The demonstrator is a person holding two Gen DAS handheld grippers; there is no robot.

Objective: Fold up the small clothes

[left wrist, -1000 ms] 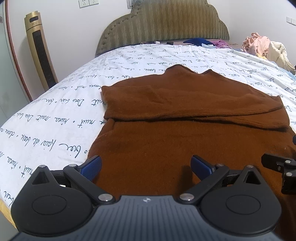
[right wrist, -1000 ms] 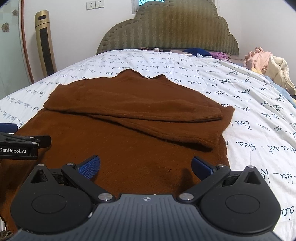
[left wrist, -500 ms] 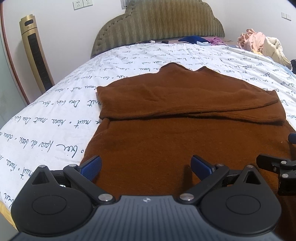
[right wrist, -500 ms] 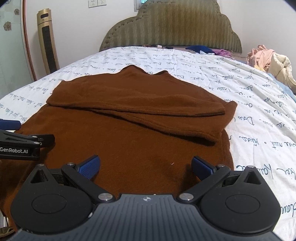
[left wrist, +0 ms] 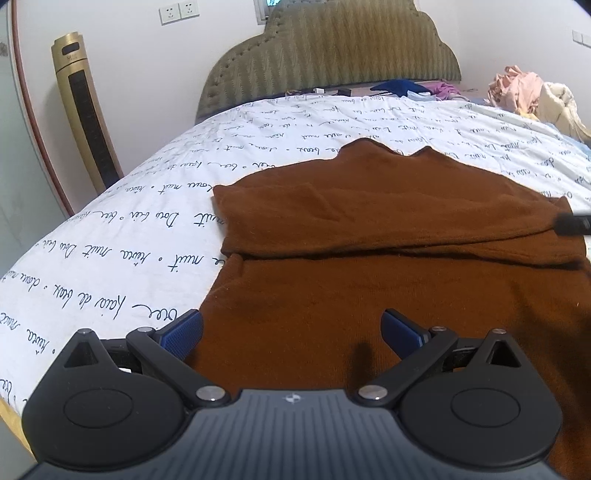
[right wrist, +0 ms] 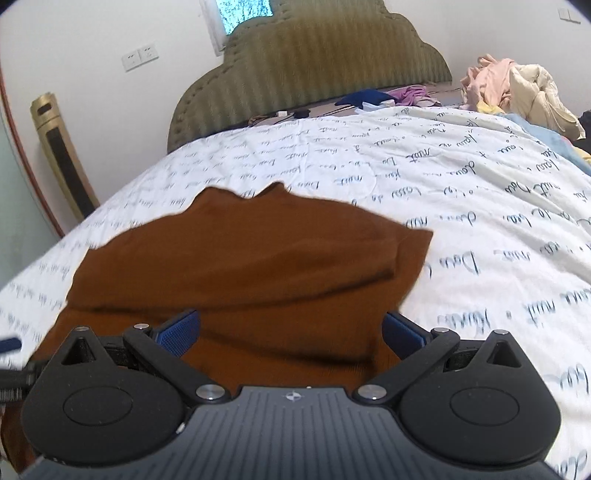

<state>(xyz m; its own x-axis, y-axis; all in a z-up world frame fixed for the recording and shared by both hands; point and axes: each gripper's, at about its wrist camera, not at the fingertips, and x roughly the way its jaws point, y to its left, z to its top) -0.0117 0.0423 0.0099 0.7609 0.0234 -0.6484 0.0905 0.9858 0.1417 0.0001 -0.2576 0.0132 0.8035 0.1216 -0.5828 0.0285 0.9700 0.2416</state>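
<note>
In the left wrist view, the brown knitted sweater [left wrist: 388, 258] lies flat on the white script-printed bedsheet [left wrist: 155, 221], sleeves folded across; the left gripper [left wrist: 291, 330] hovers spread wide over its near-left hem, holding nothing. In the right wrist view, the right gripper [right wrist: 291, 330], equally spread and empty, hangs above the sweater's near-right part, so the bottom-up fold looks next, calling for both to pinch the near hem.

Home bedroom: bed [left wrist: 332, 122] with padded headboard [left wrist: 328, 55], clothes heap [right wrist: 517, 88], wall sockets [left wrist: 179, 13].

A bed [left wrist: 332, 122] with a white sheet printed in dark script meets an olive padded headboard [left wrist: 328, 51] against a pale wall [left wrist: 140, 55]. A gold tower fan [left wrist: 86, 114] stands off the bed's left edge, beneath white wall sockets [left wrist: 179, 13], and loose clothes [right wrist: 517, 88] are heaped at its far right corner.
</note>
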